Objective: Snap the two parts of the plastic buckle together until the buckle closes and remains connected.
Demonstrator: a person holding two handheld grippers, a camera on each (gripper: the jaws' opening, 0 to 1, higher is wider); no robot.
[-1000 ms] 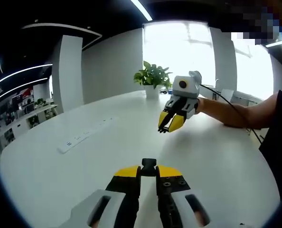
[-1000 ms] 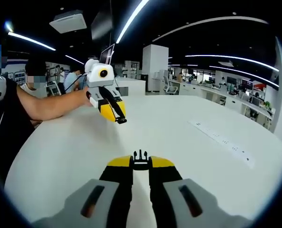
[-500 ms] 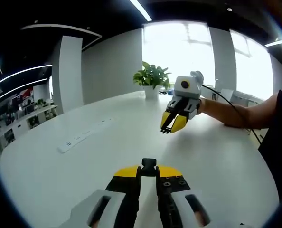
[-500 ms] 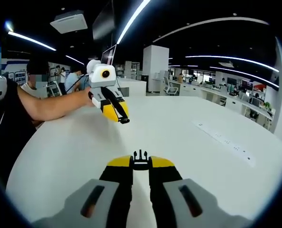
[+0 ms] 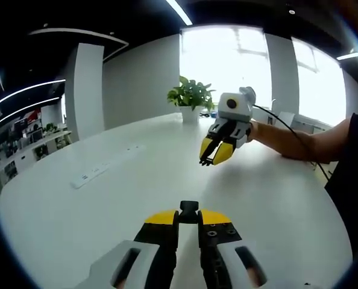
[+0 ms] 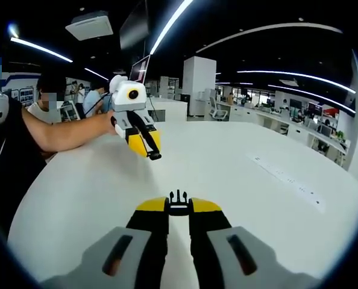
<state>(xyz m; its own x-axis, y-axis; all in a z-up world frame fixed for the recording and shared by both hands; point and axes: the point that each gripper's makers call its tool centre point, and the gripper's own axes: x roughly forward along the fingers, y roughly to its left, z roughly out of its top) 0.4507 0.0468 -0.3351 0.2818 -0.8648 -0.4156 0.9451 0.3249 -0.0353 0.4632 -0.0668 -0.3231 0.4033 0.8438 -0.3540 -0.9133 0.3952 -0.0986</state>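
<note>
2 buckle halves apart | left gripper [image 5: 188,215] jaws clamp socket half [image 5: 189,209] | right gripper [image 6: 178,205] jaws clamp pronged half [image 6: 178,198] | unchanged

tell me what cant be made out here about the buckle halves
- Left gripper view: socket half, mostly hidden between the left gripper tips.
- Right gripper view: pronged half, its base hidden in the right gripper.
- Left gripper view: the far right gripper's piece, too small to read.

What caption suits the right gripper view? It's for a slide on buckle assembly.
Right tongs pinch the pronged buckle half above the white table; left tongs wait opposite.
</note>
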